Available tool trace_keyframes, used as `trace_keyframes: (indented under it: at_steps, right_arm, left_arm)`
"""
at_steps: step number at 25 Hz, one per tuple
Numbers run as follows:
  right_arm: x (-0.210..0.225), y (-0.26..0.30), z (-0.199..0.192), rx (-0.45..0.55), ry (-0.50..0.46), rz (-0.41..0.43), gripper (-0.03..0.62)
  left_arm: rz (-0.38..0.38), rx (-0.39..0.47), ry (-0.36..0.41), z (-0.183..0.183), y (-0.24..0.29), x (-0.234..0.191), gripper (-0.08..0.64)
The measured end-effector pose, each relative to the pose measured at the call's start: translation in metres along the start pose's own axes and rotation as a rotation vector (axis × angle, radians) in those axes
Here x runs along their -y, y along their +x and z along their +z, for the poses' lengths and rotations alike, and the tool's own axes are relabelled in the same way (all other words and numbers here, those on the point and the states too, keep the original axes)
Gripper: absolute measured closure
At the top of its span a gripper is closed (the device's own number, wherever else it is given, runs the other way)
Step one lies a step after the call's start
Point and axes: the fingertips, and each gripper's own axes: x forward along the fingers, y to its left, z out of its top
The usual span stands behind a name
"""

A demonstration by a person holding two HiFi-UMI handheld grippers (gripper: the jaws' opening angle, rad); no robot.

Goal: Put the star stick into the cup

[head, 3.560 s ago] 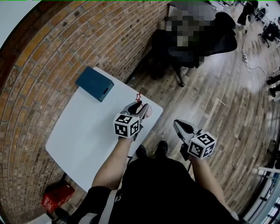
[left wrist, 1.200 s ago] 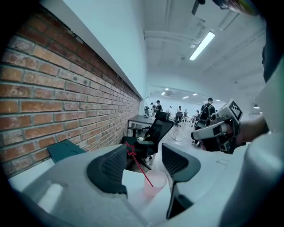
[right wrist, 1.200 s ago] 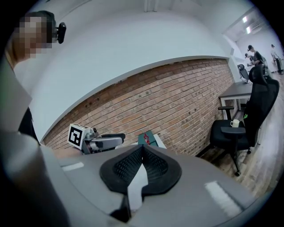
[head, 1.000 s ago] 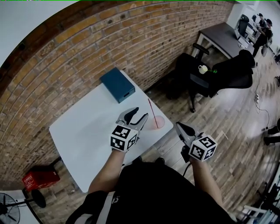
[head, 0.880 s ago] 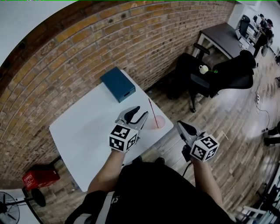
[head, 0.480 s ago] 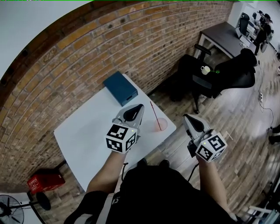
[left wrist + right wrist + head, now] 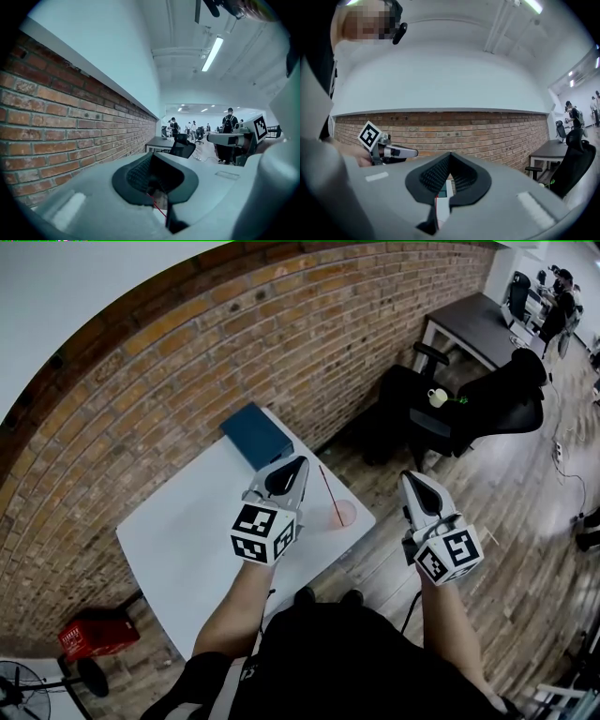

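Pink cup [image 7: 343,514] stands near the right edge of the white table [image 7: 178,531] in the head view, the red star stick [image 7: 327,487] leaning in it just beside your left gripper [image 7: 298,465], while your right gripper [image 7: 410,480] hangs off the table over the wood floor [image 7: 506,521]. In the left gripper view your jaws are pressed together on nothing, with stick and cup showing beyond them, low down. In the right gripper view the jaws likewise meet around nothing, with the left gripper off to the left before the brick wall [image 7: 497,131].

Teal box [image 7: 257,434] on white table [image 7: 178,542]
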Motion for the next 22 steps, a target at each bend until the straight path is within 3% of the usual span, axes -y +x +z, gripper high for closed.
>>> trace_keyframes:
  at_steps: [22]
  right_arm:
    - [-0.003, -0.016, -0.024, -0.045, 0.063, 0.004, 0.595]
  left_arm:
    - [0.007, -0.063, -0.033, -0.028, -0.005, 0.006, 0.555]
